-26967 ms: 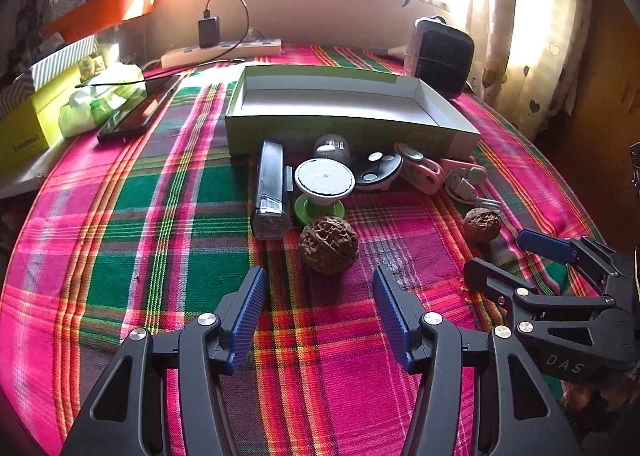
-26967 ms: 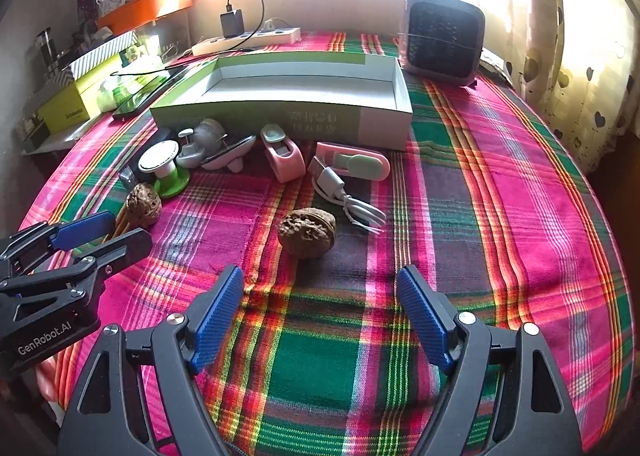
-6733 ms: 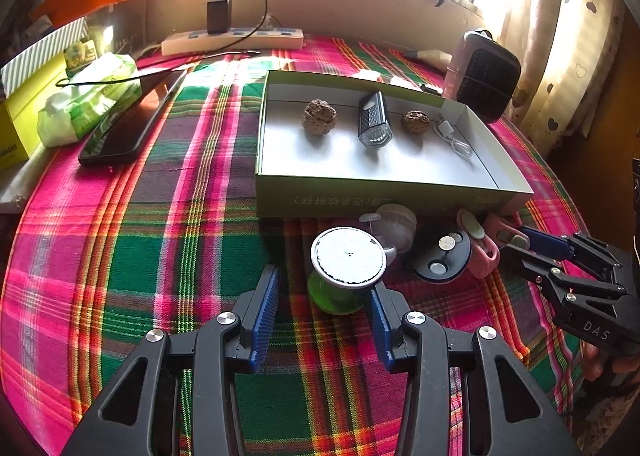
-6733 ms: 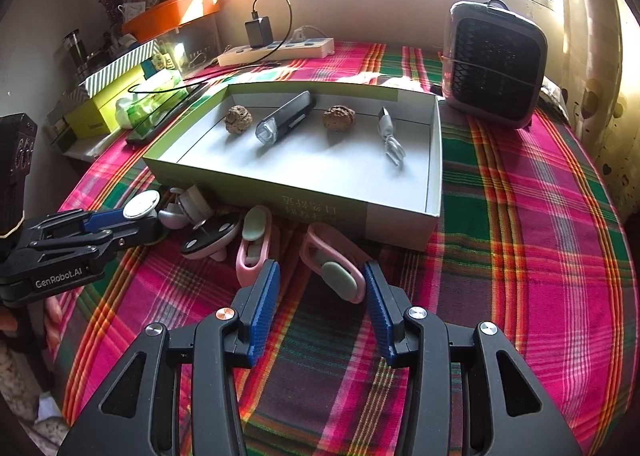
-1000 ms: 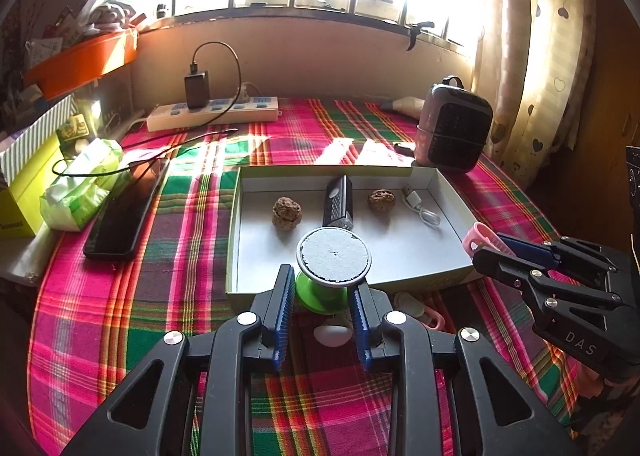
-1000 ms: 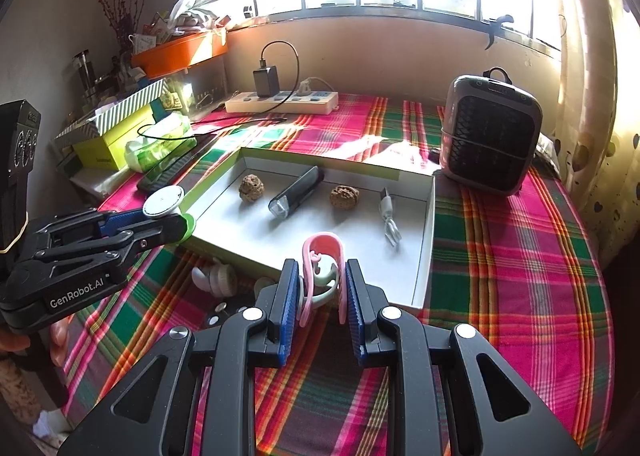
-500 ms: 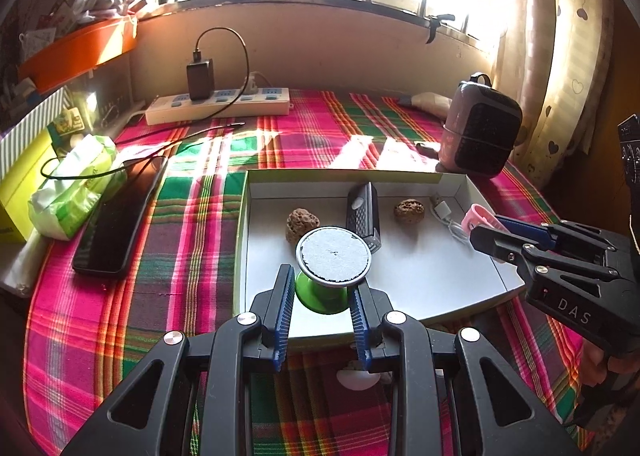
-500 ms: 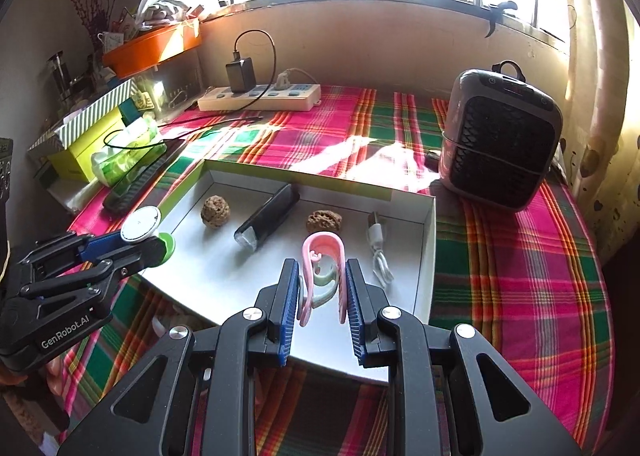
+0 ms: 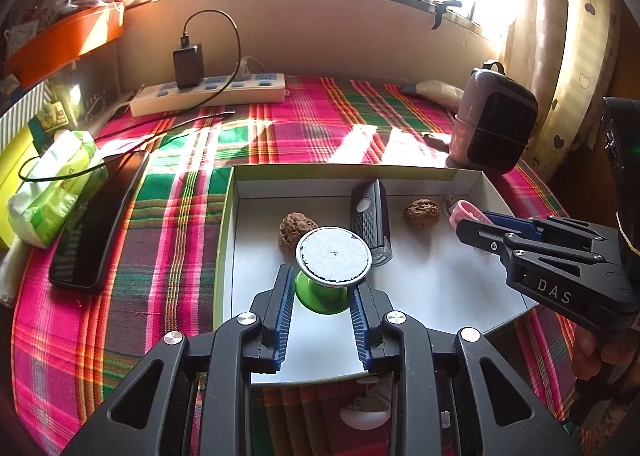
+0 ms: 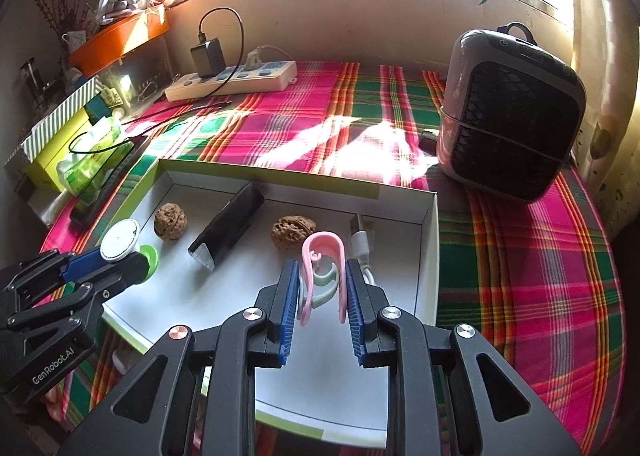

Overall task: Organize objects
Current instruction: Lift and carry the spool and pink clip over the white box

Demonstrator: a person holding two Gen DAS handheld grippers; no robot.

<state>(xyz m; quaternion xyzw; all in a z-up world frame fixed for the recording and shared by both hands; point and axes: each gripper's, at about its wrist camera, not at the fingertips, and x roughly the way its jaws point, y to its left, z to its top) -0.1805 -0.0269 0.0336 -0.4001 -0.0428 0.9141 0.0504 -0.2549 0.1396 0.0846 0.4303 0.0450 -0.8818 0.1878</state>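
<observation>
Both grippers have carried their loads forward from the near side of the tray, so that each now hangs over its white floor.

In the left wrist view, lower centre, the left gripper (image 9: pixel 322 296) is clamped on the green base of a small stand (image 9: pixel 333 259) with a round grey-white top; its fingers (image 9: pixel 283 306) press the base from both sides. Beyond the stand, toward the middle of the frame, lie a walnut (image 9: pixel 291 230) and a black lamp (image 9: pixel 370 216), its long axis running away from the camera. Bare tray floor lies directly under the stand, so a straight lowering looks right, kept short of the walnut.

In the right wrist view, lower centre, the right gripper (image 10: pixel 322 290) grips a pink clip (image 10: pixel 324 268), arch pointing away, fingers (image 10: pixel 290 296) closed on its two legs. A second walnut (image 10: pixel 293 230) and a white cable (image 10: pixel 362 246) lie just beyond it, the cable running front to back beside the tray's right wall (image 10: pixel 428 256). The clip hangs over the gap between them.

A few white pieces (image 9: pixel 364 414) remain on the plaid worktop (image 9: pixel 160 240), near the bottom of the frame.
</observation>
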